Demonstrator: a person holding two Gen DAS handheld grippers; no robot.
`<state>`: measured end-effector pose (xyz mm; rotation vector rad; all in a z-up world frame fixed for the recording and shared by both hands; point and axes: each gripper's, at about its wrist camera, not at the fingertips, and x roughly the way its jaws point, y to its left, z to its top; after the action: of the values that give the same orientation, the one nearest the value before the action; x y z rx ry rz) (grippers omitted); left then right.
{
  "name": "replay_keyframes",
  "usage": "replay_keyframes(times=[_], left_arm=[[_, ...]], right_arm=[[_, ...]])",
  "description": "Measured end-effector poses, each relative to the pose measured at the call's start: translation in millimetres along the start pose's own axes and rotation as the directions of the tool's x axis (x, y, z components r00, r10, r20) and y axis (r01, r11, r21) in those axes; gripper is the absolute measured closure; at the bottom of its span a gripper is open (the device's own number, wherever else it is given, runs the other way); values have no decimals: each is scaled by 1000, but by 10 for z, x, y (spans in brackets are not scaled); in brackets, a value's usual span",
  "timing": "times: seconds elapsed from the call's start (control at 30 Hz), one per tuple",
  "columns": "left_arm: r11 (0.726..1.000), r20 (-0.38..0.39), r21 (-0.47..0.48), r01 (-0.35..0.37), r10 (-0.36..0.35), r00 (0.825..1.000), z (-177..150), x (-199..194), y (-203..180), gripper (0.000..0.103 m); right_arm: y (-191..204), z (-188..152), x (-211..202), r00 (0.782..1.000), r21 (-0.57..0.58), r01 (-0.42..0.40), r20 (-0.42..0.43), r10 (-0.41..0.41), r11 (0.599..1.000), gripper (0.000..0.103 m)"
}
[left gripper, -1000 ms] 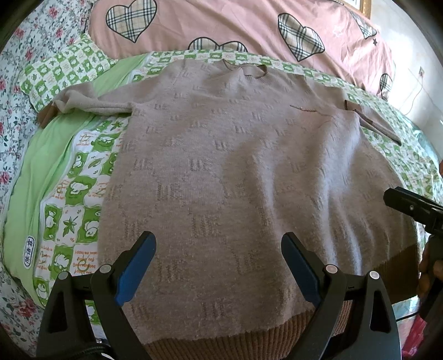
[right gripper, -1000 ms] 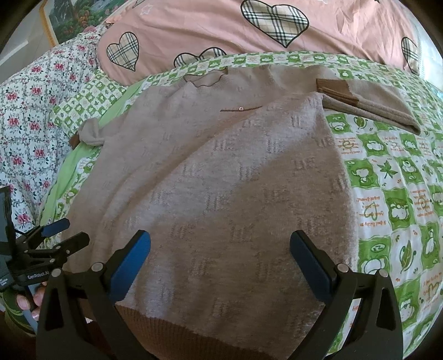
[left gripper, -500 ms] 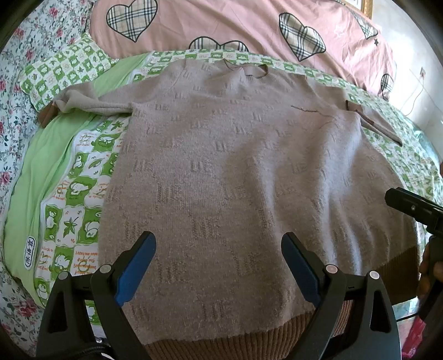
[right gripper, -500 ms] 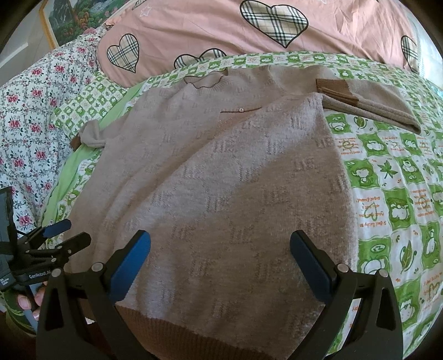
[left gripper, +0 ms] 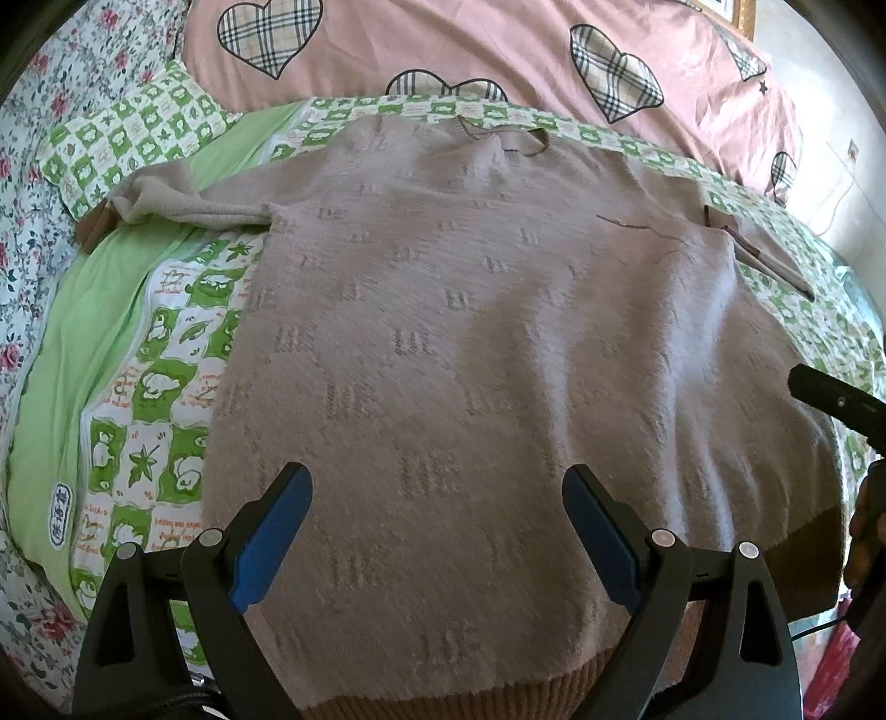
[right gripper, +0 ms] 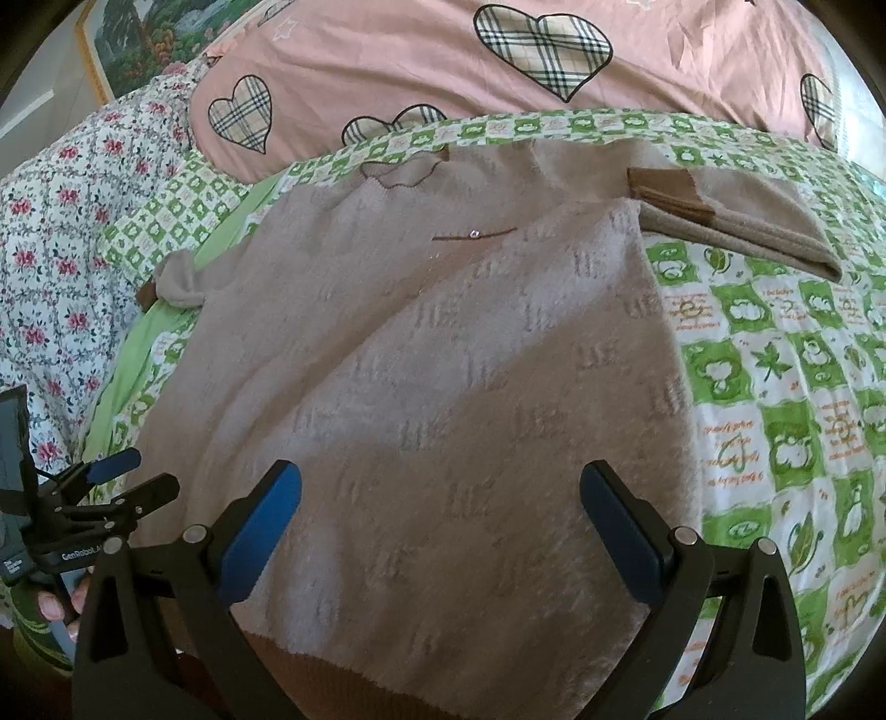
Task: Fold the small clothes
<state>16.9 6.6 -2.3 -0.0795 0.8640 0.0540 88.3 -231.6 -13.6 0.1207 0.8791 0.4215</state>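
On the left we've got the left gripper [left gripper: 437, 531] spread wide open, holding nothing, just hovering above the hem end of the beige sweater [left gripper: 487, 343]. The sweater lies flat on the green checkered sheet [left gripper: 160, 354], collar toward the pink heart pillow [left gripper: 498, 50], left sleeve stretched out sideways. Further right, the right sleeve [right gripper: 736, 221] is folded over at the shoulder. Our right gripper [right gripper: 440, 531] is also wide open and empty, above the sweater's lower right part.

Taupe knit sweater [left gripper: 470, 360] spread flat, brown ribbed hem nearest, right sleeve folded
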Motion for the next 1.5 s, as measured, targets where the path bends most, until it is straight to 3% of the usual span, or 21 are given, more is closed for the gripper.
replay_keyframes(times=[0.07,0.37,0.63,1.0,1.1,1.27,1.43,1.5], left_arm=[[1000,41,1,-5,5,999,47,0,24,10],[999,48,-19,-32,33,998,292,44,151,10],[998,55,-62,6,-2,998,567,120,213,10],[999,35,-50,-2,4,999,872,260,164,10],[999,27,-54,-1,3,1000,944,312,150,10],[999,15,-50,-4,5,1000,1026,394,120,10],[999,-2,-50,-8,8,1000,1071,484,117,10],[999,-7,-50,-11,11,1000,1080,520,124,10]], right_arm=[[-24,27,4,1000,1,1,1,-1,1000,2],[-183,196,36,1000,14,9,14,-9,1000,2],[-397,462,50,999,32,40,35,-41,999,2],[-844,1143,128,984,17,130,121,-131,991,3],[-1048,1410,217,974,32,179,132,-182,983,17],[-1309,1737,589,966,14,247,80,-247,969,23],[-1456,1764,955,951,-45,307,-18,-308,951,25],[-1521,1728,1038,939,-65,340,-30,-342,938,35]])
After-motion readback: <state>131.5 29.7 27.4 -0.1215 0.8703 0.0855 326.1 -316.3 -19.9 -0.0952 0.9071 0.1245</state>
